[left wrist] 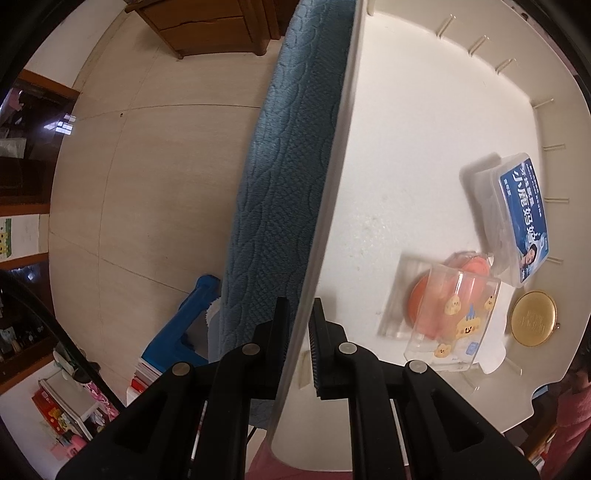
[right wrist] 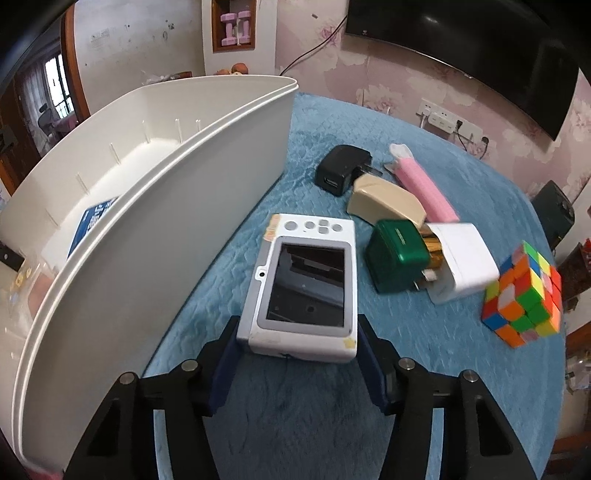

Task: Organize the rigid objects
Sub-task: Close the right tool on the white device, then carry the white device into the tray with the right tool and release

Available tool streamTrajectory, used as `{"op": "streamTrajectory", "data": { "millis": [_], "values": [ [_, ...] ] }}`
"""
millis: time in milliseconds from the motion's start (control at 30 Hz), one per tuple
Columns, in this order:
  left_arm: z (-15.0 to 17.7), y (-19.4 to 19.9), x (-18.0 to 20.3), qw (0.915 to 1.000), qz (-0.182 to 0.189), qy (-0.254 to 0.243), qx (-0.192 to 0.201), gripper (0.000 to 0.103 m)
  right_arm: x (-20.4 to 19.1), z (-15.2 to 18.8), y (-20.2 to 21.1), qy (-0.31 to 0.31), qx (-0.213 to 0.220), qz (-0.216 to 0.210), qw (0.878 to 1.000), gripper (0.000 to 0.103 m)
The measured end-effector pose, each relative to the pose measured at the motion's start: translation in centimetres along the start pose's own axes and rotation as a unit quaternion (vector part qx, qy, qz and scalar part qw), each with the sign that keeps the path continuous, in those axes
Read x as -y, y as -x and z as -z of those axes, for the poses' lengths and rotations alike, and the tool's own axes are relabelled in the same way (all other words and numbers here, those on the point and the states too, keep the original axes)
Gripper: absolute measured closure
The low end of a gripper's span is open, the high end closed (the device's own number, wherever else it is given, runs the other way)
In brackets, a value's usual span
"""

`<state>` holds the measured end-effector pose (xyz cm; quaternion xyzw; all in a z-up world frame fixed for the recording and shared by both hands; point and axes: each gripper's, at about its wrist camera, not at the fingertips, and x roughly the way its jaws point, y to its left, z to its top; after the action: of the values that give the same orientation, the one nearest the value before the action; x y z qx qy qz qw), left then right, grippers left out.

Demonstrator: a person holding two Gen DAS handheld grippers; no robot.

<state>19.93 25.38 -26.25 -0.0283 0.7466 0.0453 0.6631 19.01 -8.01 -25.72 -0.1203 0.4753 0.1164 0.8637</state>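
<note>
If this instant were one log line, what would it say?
left claw: shut on bin wall | right claw: around white camera, contact unclear | bin holds blue-label box

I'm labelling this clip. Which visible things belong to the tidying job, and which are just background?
Job:
- white bin, left gripper clamped on its wall
- handheld console, between the right gripper fingers
- Rubik's cube
- black charger
- green box

Background:
- television
- pink dumbbells
- wall sockets
</note>
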Motion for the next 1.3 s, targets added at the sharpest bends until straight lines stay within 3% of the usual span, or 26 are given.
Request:
{"op": "streamTrajectory", "data": {
  "millis": [367, 533, 800, 1000, 1300],
  "values": [
    [0.2, 0.2, 1.6, 0.9990, -0.006, -0.044, -0.001, 0.091, -0.2, 4.2, 2.9, -0.029, -0.025, 0.030, 0.999, 0.045],
    [0.3, 0.3, 2.3, 0.9980, -0.006, -0.063, -0.003, 0.091, 0.1, 6.4, 4.8, -0.095, -0.034, 0.034, 0.994, 0.045],
    [1.2, 0.3, 3.0, 0.9957, 0.001, -0.092, -0.001, 0.091, 0.2, 9.4, 8.3, -0.219, -0.010, 0.044, 0.975, 0.046],
    [1.5, 0.3, 2.8, 0.9933, 0.005, -0.116, 0.001, 0.091, -0.4, 10.4, 10.8, -0.298, 0.024, 0.042, 0.953, 0.046],
    [2.7, 0.5, 4.1, 0.9884, 0.002, -0.152, 0.005, 0.091, -1.1, 9.7, 13.0, -0.364, 0.072, 0.044, 0.928, 0.046]
  ]
}}
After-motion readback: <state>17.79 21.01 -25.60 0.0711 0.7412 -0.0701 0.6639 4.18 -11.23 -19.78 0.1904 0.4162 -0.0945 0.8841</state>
